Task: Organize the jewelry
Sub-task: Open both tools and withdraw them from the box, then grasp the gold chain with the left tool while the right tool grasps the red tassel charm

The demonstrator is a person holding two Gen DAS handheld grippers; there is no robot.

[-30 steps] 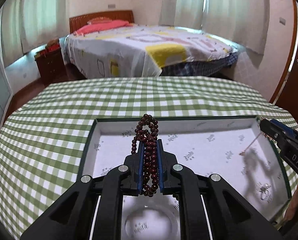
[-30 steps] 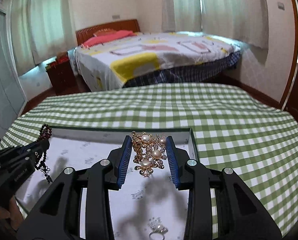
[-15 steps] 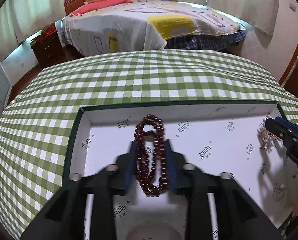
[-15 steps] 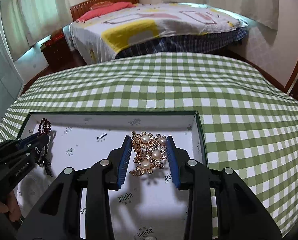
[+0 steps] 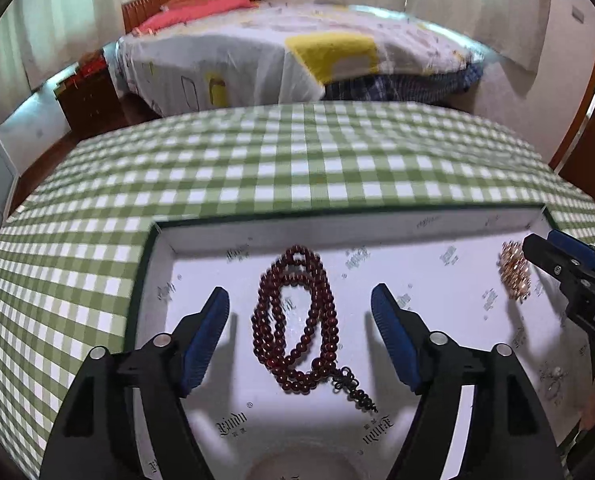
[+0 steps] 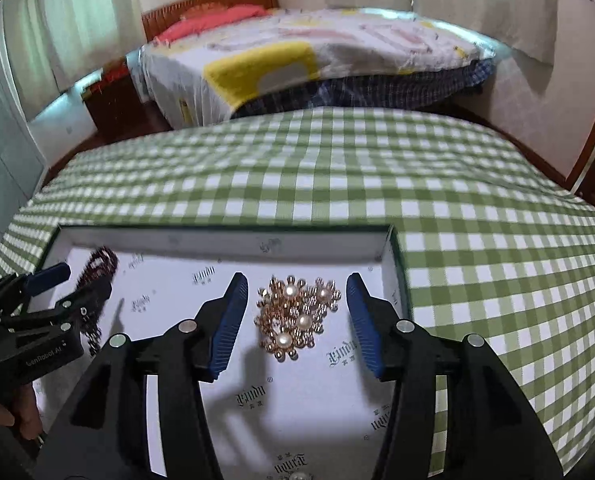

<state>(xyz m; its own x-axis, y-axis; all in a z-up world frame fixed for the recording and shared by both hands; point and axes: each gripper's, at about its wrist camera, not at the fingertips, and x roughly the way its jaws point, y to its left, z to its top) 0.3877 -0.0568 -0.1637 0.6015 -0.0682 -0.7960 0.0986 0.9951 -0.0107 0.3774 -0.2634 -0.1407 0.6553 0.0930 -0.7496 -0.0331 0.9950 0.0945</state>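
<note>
- The left tool (image 5: 299,306) is spread wide, its jaws having just been opening; the dark red bead strand (image 5: 295,320) lies loose between them on the box floor, clear of both blue pads (image 5: 205,332).
- The right tool (image 6: 293,312) is also parted, its jaws having just been opening; the gold pearl brooch (image 6: 295,316) rests between them, touching neither pad.
- Both pieces sit inside the white-lined box (image 5: 377,228) on the green checked surface (image 5: 257,160).
- The strand lies near the box's wall at 10 o'clock; bare floor stretches toward 3 o'clock up to the brooch.
- The brooch sits close to the wall at 2 o'clock in the right view.
- A small ring (image 5: 553,378) lies at 4 o'clock in the left view.
- Beyond the box's far rim at 12 o'clock the cloth is open.
</note>
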